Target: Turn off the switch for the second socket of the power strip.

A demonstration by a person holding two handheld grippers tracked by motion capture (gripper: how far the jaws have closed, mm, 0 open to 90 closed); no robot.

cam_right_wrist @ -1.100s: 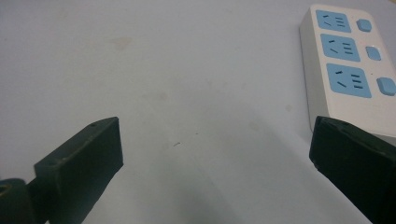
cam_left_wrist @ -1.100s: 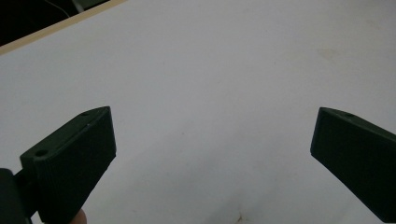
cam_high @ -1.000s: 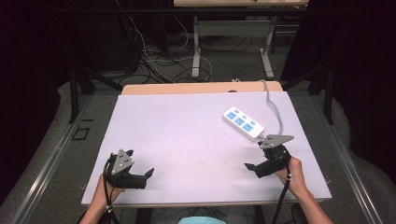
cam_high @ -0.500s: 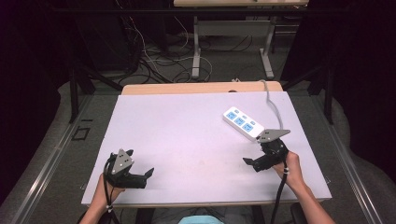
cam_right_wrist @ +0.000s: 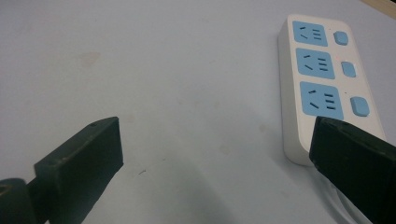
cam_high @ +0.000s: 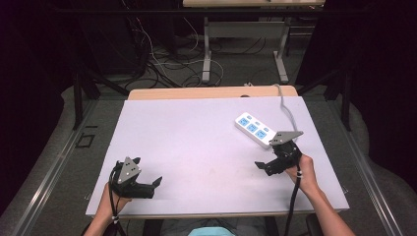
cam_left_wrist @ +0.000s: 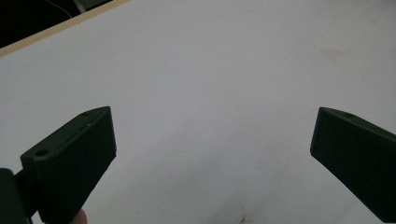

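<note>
A white power strip (cam_high: 253,129) with three blue sockets and blue switches lies on the right half of the white table (cam_high: 196,137); its grey cable runs off the far edge. My right gripper (cam_high: 265,167) hovers just in front of the strip, open, jaws pointing left. In the right gripper view the power strip (cam_right_wrist: 322,79) lies ahead at the right, by the right jaw, and nothing sits between the jaws. My left gripper (cam_high: 156,183) rests near the table's front left corner, open and empty. The left gripper view shows bare table (cam_left_wrist: 210,93) between its wide-apart jaws.
A wooden strip (cam_high: 211,92) borders the table's far edge. Beyond it stand metal table legs (cam_high: 207,54) and tangled cables (cam_high: 162,59) on the floor. Dark curtains close off both sides.
My right gripper has moved forward and a little left, closer to the power strip. The left gripper has stayed in place.
</note>
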